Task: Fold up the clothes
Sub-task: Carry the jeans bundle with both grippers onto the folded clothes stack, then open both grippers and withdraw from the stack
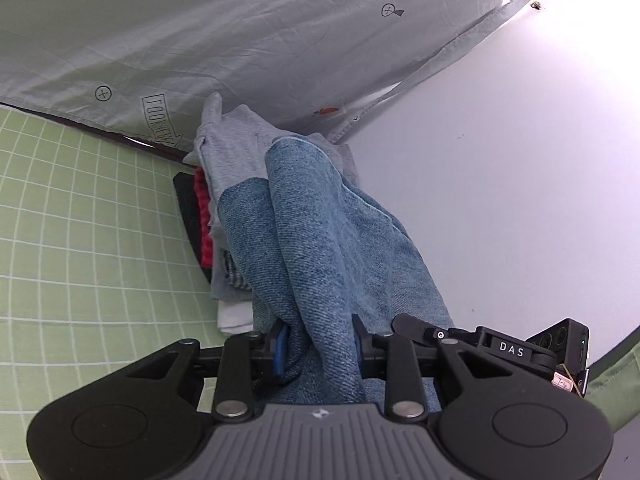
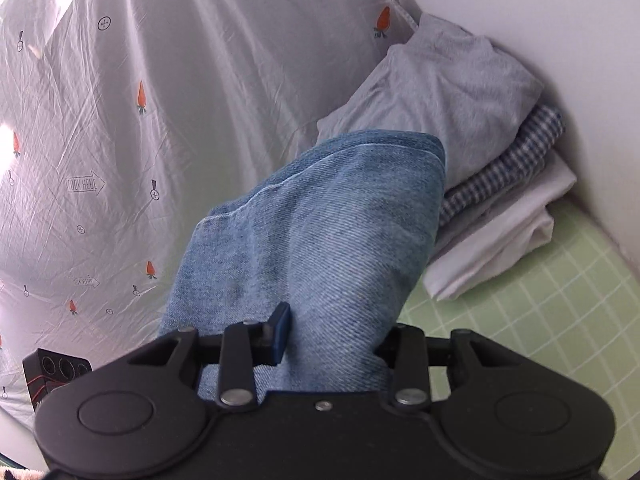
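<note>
- Green bedding with a white grid (image 1: pixel 80 208) fills the left of the left wrist view, a pale grey printed sheet (image 1: pixel 248 40) hangs across the far side, and a plain white wall (image 1: pixel 500 180) takes up the right.
- Left gripper (image 1: pixel 320 346) is clenched on a folded blue denim garment (image 1: pixel 320 220); blue pads pinch a thick ridge of cloth at the near end, while the far end rests on a grey knit garment (image 1: pixel 232 144) topping a stack of folded clothes.
- Stack edges show red (image 1: pixel 202 216), checked and white layers, stepped rather than flush; a push from the denim could shove the top layers toward the far sheet.
- Printed sheet with orange carrots (image 2: pixel 120 140) covers the left of the right wrist view; the green bedding (image 2: pixel 540 340) lies near right.
- Right gripper (image 2: pixel 332 336) grips the same denim's near edge, though only its left pad is visible; the other is buried under cloth.
- Denim overhangs the grey knit top (image 2: pixel 460 92), the blue-and-white checked cloth (image 2: pixel 512 168) and the white folded cloth (image 2: pixel 500 240), off-centre to the left.
- If let go there, the heavy denim may unfold or slide off, tipping the pile.
- Uneven release by the two grippers would likely skew the fold.
</note>
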`<state>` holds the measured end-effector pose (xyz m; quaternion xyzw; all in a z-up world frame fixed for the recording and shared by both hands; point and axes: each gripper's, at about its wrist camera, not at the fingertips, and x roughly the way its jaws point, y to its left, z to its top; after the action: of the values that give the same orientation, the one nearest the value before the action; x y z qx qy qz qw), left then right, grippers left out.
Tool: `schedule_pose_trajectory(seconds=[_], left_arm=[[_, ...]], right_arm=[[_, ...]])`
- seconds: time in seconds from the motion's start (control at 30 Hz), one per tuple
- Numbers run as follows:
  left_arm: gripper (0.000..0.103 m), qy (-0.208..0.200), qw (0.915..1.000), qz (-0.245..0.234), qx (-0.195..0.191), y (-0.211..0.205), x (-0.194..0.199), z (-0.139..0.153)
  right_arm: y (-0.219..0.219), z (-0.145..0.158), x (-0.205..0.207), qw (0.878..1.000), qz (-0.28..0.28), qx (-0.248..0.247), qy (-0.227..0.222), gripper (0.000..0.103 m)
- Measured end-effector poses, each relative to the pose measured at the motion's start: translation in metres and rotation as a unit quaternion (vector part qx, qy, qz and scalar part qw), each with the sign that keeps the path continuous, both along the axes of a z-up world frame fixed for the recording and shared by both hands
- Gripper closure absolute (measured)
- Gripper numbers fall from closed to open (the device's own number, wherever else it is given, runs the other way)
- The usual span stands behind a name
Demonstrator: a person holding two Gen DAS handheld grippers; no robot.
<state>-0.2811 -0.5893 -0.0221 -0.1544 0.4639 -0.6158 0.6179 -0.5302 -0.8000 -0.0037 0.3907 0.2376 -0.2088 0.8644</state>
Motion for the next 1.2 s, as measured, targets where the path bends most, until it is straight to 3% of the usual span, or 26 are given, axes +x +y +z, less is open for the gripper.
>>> schedule_pose_trajectory(seconds=[0.17,0.27,0.33,0.4,0.47,0.53,0.73,0.9,1.0,1.1,1.2], left_arm=[[0.072,0.001,0.9983,0.047,-0.033,-0.097,0.019,0.025],[0.07,-0.001,0.9962,0.086,-0.014,-0.163,0.043,0.016],[0.07,0.002,0.994,0.106,0.026,-0.2,0.059,-0.002],[0.068,0.001,0.9911,0.124,0.047,-0.223,0.071,-0.018],[0.065,-0.007,0.9882,0.141,0.059,-0.236,0.084,-0.025],[0.062,0.014,0.9861,0.152,0.066,-0.241,0.097,-0.033],[0.057,0.028,0.9853,0.153,0.071,-0.24,0.1,-0.049],[0.049,-0.002,0.9865,0.139,0.087,-0.235,0.091,-0.039],[0.04,-0.048,0.985,0.132,0.101,-0.223,0.079,-0.022],[0.022,-0.117,0.9795,0.125,0.107,-0.204,0.057,-0.001],[0.007,-0.168,0.973,0.121,0.101,-0.177,0.032,0.017]], right_arm=[[-0.099,0.061,0.038,0.993,0.07,-0.088,0.025,0.066],[-0.158,0.068,0.084,0.983,0.092,-0.152,0.049,0.057],[-0.194,0.052,0.118,0.979,0.092,-0.166,0.068,0.052],[-0.23,0.014,0.147,0.983,0.077,-0.141,0.089,0.046],[-0.25,-0.016,0.155,0.99,0.065,-0.11,0.062,0.035],[-0.266,-0.04,0.157,0.996,0.055,-0.073,0.022,0.031],[-0.249,-0.045,0.161,0.991,0.064,-0.111,0.035,0.03],[-0.24,-0.038,0.154,0.991,0.051,-0.111,0.049,0.023],[-0.222,-0.023,0.149,0.986,0.046,-0.145,0.069,0.018],[-0.191,-0.004,0.139,0.973,0.031,-0.211,0.093,0.015],[-0.166,0.014,0.117,0.964,0.002,-0.249,0.094,0.005]])
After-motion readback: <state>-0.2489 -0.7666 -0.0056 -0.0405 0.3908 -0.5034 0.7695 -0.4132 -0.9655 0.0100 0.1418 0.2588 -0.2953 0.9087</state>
